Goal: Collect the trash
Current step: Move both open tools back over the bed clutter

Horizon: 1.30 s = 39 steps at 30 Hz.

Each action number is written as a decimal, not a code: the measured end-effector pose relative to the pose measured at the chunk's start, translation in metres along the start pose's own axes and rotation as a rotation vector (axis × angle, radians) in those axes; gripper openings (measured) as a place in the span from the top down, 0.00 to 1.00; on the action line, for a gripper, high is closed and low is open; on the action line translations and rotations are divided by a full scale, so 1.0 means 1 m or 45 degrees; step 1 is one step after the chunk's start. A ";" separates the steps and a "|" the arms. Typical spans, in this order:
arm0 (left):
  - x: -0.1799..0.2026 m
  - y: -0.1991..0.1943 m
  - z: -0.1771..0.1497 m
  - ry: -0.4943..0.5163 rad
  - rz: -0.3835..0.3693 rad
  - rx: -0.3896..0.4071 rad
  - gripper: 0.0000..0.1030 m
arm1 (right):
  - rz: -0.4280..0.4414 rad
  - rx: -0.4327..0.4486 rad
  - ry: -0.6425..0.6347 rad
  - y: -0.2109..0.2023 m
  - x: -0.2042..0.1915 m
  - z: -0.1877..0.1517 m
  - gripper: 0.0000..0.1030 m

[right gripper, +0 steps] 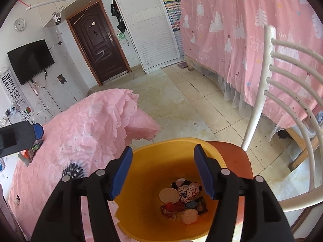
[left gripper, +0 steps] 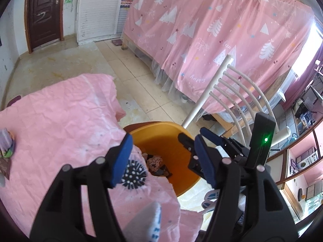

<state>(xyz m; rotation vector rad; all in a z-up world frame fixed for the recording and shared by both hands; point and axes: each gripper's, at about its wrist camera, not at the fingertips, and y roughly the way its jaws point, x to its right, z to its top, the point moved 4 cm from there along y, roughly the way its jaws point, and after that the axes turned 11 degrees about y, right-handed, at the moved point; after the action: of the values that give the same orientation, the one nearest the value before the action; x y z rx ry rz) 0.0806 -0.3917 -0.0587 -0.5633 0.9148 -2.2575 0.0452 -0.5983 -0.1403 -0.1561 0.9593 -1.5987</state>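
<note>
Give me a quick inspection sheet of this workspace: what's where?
Surface: table under a pink cloth.
Job's things: orange bin on a chair seat, wrappers at its bottom.
Clutter: scraps at the table's far edge.
Grippers: left gripper and right gripper, jaws open and empty above the bin.
Cables: wires beneath the wall television.
Surroundings: pink curtain, dark door, tiled floor.

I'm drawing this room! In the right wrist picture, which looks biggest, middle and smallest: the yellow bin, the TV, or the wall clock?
1. Yellow bin, biggest, though it sits nearest the camera.
2. TV.
3. Wall clock, smallest, and farthest away.
</note>
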 end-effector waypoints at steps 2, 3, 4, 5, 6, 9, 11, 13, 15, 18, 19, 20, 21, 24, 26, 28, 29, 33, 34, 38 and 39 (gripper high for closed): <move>-0.009 -0.009 -0.001 -0.018 -0.001 0.017 0.41 | 0.001 0.010 -0.022 -0.003 -0.011 0.003 0.47; -0.014 -0.013 -0.002 -0.029 -0.002 0.025 0.41 | 0.003 0.016 -0.037 -0.004 -0.020 0.005 0.46; -0.020 -0.018 -0.002 -0.042 -0.002 0.034 0.41 | 0.005 0.018 -0.048 -0.005 -0.026 0.007 0.46; -0.024 -0.022 -0.003 -0.049 -0.002 0.041 0.41 | 0.007 0.021 -0.062 -0.006 -0.033 0.007 0.45; -0.030 -0.027 -0.004 -0.060 0.000 0.052 0.41 | 0.010 0.025 -0.082 -0.006 -0.044 0.009 0.45; -0.047 -0.041 -0.007 -0.093 0.014 0.079 0.40 | 0.019 0.028 -0.135 -0.006 -0.068 0.013 0.44; -0.060 -0.050 -0.010 -0.123 0.038 0.090 0.36 | 0.023 0.029 -0.180 -0.005 -0.088 0.014 0.43; -0.071 -0.058 -0.013 -0.145 0.046 0.104 0.36 | 0.026 0.031 -0.224 -0.003 -0.106 0.014 0.42; -0.084 -0.067 -0.017 -0.171 0.058 0.116 0.36 | 0.034 0.030 -0.256 0.000 -0.122 0.014 0.41; -0.100 -0.079 -0.023 -0.197 0.087 0.135 0.36 | 0.050 0.021 -0.296 0.005 -0.150 0.012 0.40; -0.105 -0.082 -0.024 -0.205 0.104 0.140 0.36 | 0.056 0.019 -0.304 0.007 -0.156 0.013 0.39; -0.111 -0.087 -0.026 -0.215 0.123 0.149 0.36 | 0.065 0.014 -0.315 0.008 -0.164 0.012 0.39; -0.118 -0.091 -0.028 -0.225 0.138 0.154 0.36 | 0.070 0.011 -0.325 0.009 -0.171 0.011 0.39; -0.139 -0.103 -0.034 -0.260 0.190 0.162 0.34 | 0.092 0.003 -0.372 0.013 -0.196 0.008 0.38; -0.151 -0.109 -0.038 -0.261 0.257 0.162 0.33 | 0.107 -0.002 -0.400 0.016 -0.214 0.005 0.38; -0.162 -0.115 -0.040 -0.261 0.299 0.163 0.33 | 0.127 -0.010 -0.421 0.021 -0.231 0.003 0.37; -0.170 -0.118 -0.042 -0.267 0.321 0.160 0.33 | 0.134 -0.013 -0.430 0.023 -0.238 0.002 0.37; -0.200 -0.134 -0.049 -0.289 0.391 0.164 0.33 | 0.161 -0.036 -0.469 0.034 -0.270 -0.004 0.36; -0.210 -0.139 -0.052 -0.292 0.419 0.164 0.32 | 0.166 -0.044 -0.484 0.037 -0.279 -0.007 0.36; -0.242 -0.154 -0.062 -0.321 0.478 0.157 0.27 | 0.182 -0.077 -0.536 0.050 -0.309 -0.016 0.35; -0.251 -0.158 -0.066 -0.329 0.494 0.152 0.27 | 0.185 -0.083 -0.544 0.053 -0.314 -0.018 0.35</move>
<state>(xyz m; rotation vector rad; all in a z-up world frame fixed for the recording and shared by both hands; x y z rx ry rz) 0.1585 -0.1004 -0.0247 -0.5545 0.6867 -1.8271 0.1652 -0.3134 -0.0616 -0.4447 0.6724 -1.3286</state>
